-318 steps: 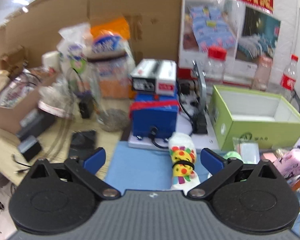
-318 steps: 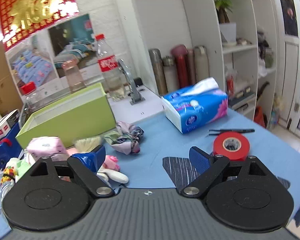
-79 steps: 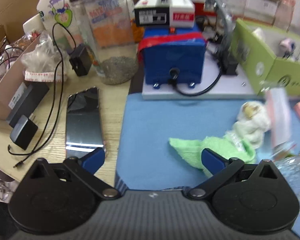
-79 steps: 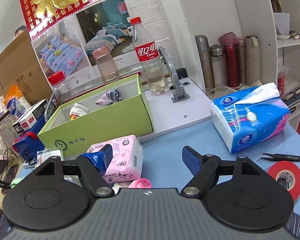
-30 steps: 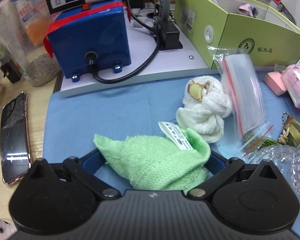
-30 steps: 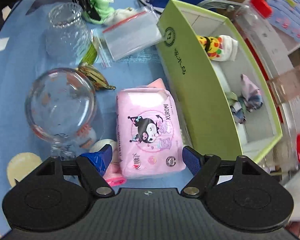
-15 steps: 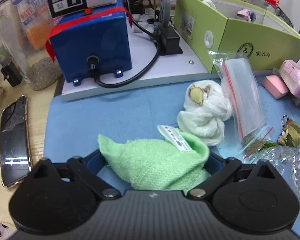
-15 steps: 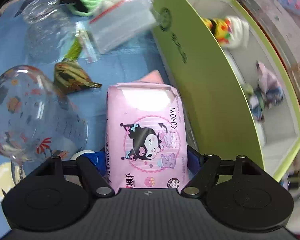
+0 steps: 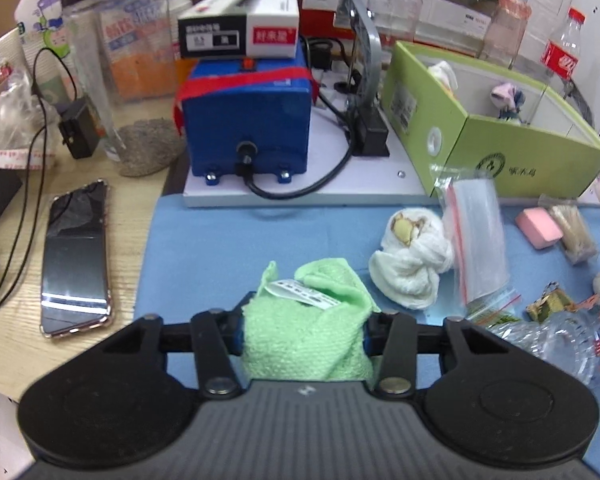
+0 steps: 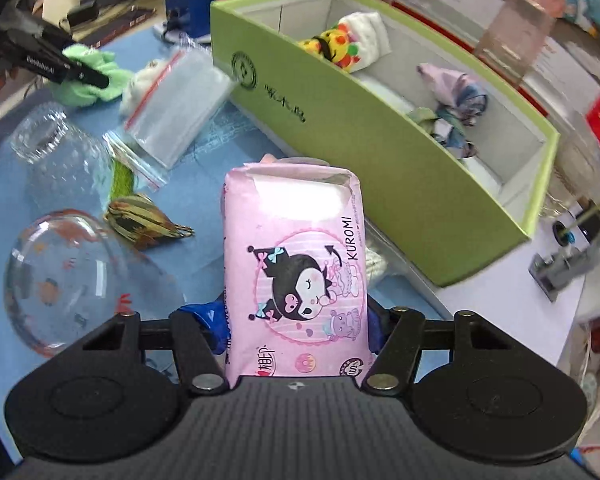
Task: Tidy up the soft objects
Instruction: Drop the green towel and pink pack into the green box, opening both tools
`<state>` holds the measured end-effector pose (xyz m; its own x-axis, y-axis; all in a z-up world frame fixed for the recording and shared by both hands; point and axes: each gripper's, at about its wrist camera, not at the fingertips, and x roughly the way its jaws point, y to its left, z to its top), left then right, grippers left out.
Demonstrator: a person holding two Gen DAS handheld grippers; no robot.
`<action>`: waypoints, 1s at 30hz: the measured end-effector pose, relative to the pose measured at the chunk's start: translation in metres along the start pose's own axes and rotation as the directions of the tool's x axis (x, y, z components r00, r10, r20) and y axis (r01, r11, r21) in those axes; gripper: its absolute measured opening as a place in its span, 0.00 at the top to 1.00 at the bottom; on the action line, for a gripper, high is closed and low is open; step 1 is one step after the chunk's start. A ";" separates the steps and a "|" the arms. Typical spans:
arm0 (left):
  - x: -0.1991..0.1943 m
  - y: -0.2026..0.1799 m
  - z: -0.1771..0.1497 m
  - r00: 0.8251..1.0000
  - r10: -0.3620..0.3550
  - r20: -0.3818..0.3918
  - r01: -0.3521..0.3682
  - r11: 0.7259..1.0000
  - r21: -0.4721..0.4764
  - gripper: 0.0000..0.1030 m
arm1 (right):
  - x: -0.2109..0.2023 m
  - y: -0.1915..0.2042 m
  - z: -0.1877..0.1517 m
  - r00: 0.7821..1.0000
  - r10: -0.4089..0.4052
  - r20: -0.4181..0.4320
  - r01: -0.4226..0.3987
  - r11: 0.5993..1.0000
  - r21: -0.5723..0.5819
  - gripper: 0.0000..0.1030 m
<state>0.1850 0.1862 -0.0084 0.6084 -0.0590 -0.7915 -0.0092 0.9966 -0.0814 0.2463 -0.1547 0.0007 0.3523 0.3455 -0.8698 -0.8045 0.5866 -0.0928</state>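
Green towel (image 9: 306,338) is pinched between the nearly closed fingers of the left gripper (image 9: 305,328), left of the green box (image 9: 500,152) and over the worktop's blue mat (image 9: 220,248). Beside that box, the right gripper (image 10: 296,320) clamps a pink tissue pack (image 10: 296,264).

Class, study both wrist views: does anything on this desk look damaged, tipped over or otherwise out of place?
Yes. The phone on the wooden desk left of the blue mat has a cracked screen. A clear dimpled glass lies tipped on its side on the mat, beside another glass vessel, among the soft items.
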 end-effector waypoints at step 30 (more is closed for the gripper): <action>0.041 -0.174 0.179 0.977 -0.159 0.145 0.112 0.950 0.290 0.30 | 0.001 -0.101 0.098 0.969 -0.180 0.170 0.114 0.933 0.340 0.48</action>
<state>0.3535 0.0201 0.0814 0.7106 -0.2080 -0.6721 0.2896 0.9571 0.0100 0.3747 -0.1416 0.0565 0.5676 0.3532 -0.7437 -0.5482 0.8361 -0.0213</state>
